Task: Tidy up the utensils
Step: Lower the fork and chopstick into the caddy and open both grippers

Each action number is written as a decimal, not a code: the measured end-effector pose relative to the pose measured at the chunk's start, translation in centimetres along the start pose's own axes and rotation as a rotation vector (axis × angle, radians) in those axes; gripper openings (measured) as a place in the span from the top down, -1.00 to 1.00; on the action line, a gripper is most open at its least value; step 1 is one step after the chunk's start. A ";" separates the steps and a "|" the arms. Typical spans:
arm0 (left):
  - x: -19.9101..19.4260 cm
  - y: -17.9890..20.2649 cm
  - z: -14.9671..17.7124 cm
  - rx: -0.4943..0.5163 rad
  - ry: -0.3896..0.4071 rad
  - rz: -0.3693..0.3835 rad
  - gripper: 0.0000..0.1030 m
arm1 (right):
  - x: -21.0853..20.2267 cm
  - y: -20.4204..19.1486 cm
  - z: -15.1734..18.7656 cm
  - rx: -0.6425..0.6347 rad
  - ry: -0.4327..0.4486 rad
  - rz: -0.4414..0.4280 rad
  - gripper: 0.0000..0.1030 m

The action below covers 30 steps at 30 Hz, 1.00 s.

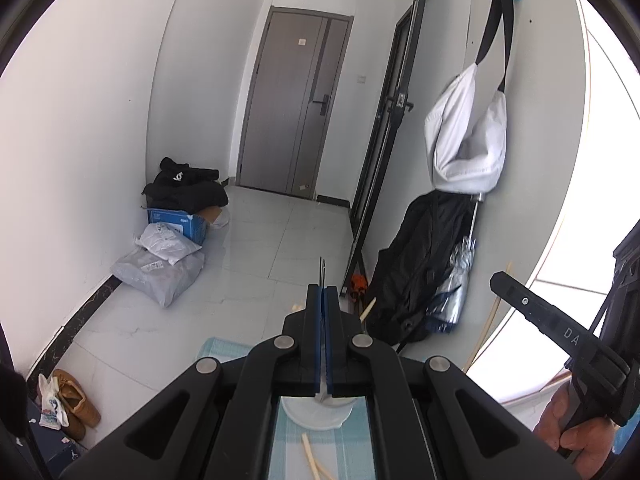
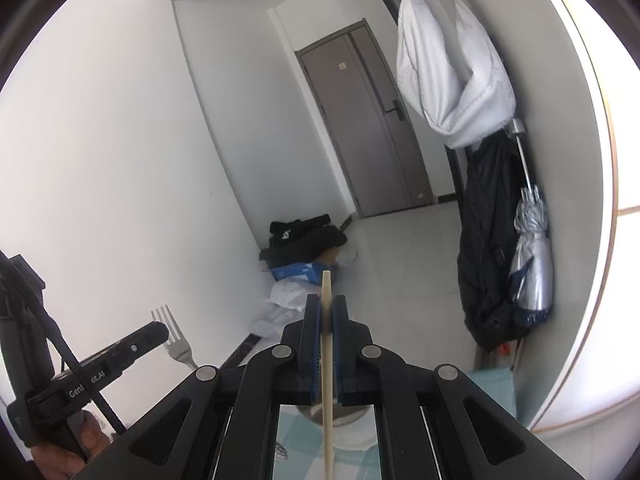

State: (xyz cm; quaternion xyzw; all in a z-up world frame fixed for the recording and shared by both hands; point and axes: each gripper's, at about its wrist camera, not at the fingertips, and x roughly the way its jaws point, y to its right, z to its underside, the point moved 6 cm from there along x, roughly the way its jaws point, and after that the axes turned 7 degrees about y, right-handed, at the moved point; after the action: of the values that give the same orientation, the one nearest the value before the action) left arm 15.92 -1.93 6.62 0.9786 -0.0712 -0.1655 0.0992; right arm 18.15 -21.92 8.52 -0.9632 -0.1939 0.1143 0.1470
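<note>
Left gripper [image 1: 321,294] fingers pinch metal fork [image 2: 173,334], tines up. Right gripper [image 2: 327,305] fingers pinch pale chopstick [image 2: 326,296], upright. Both above white container [image 1: 316,412] on checked table.

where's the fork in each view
Left wrist: the fork shows edge-on as thin tines poking past the closed left hand-held gripper, centre frame.
Right wrist: lower left, tines up, beside the chopstick in the right hand-held gripper.
Shared landmark: grey door.
</note>
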 end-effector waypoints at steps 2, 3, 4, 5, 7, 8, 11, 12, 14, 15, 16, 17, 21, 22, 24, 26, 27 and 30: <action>0.6 0.0 -0.9 -0.006 0.011 0.002 1.00 | 0.8 -0.1 -1.5 -0.007 0.018 -0.008 0.91; 1.1 -0.1 -1.3 -0.009 0.016 -0.001 1.00 | 1.3 -0.2 -2.2 -0.012 0.028 -0.012 0.91; 1.6 -0.2 -1.7 -0.014 0.017 0.001 1.00 | 1.9 -0.2 -2.9 -0.019 0.039 -0.014 0.91; 1.9 -0.3 -1.9 -0.019 0.018 0.002 1.00 | 2.4 -0.3 -3.5 -0.026 0.046 -0.016 0.91; 2.7 -0.5 -2.3 -0.024 0.020 0.000 1.00 | 3.7 -0.4 -4.5 -0.038 0.060 -0.022 0.91; 3.2 -0.7 -2.4 -0.023 0.021 -0.001 1.00 | 4.3 -0.4 -4.9 -0.043 0.066 -0.024 0.91; 4.8 -1.3 -2.7 -0.023 0.013 -0.003 1.00 | 6.4 -0.3 -5.7 -0.049 0.076 -0.025 0.91; 5.2 -1.6 -2.7 -0.024 0.011 -0.008 1.00 | 7.0 -0.3 -5.7 -0.046 0.077 -0.028 0.91; 6.2 -2.0 -2.7 -0.023 0.006 -0.018 1.00 | 8.4 -0.1 -5.7 -0.043 0.077 -0.033 0.91; 6.6 -2.2 -2.7 -0.018 0.008 -0.026 1.00 | 9.1 -0.1 -5.7 -0.042 0.072 -0.040 0.91; 7.0 -2.3 -2.7 -0.013 0.009 -0.029 1.00 | 9.9 -0.1 -5.6 -0.046 0.066 -0.045 0.91; 7.3 -2.4 -2.7 -0.005 0.012 -0.035 1.00 | 10.6 -0.3 -5.5 -0.052 0.068 -0.044 0.91; 8.2 -2.3 -2.4 0.067 0.040 -0.049 1.00 | 12.8 -0.6 -5.0 -0.068 0.080 -0.048 0.91; 8.5 -2.3 -2.2 0.080 0.039 -0.045 1.00 | 13.3 -0.6 -4.8 -0.069 0.079 -0.048 0.91; 9.2 -2.3 -2.0 0.108 0.039 -0.044 1.00 | 14.4 -0.4 -4.0 -0.057 0.070 -0.054 0.91; 9.7 -2.3 -1.7 0.132 0.039 -0.038 1.00 | 15.4 0.0 -3.2 -0.049 0.053 -0.060 0.91; 9.9 -2.3 -1.5 0.140 0.033 -0.034 1.00 | 16.0 0.3 -2.6 -0.050 0.043 -0.054 0.91; 10.7 -2.6 -0.9 0.137 0.015 -0.010 1.00 | 17.2 1.2 -1.4 -0.029 0.015 -0.056 0.91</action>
State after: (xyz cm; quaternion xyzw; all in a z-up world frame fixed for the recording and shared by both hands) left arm 26.47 -1.08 3.61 0.9846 -0.0769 -0.1535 0.0318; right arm 34.36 -16.32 6.60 -0.9602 -0.2212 0.1004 0.1378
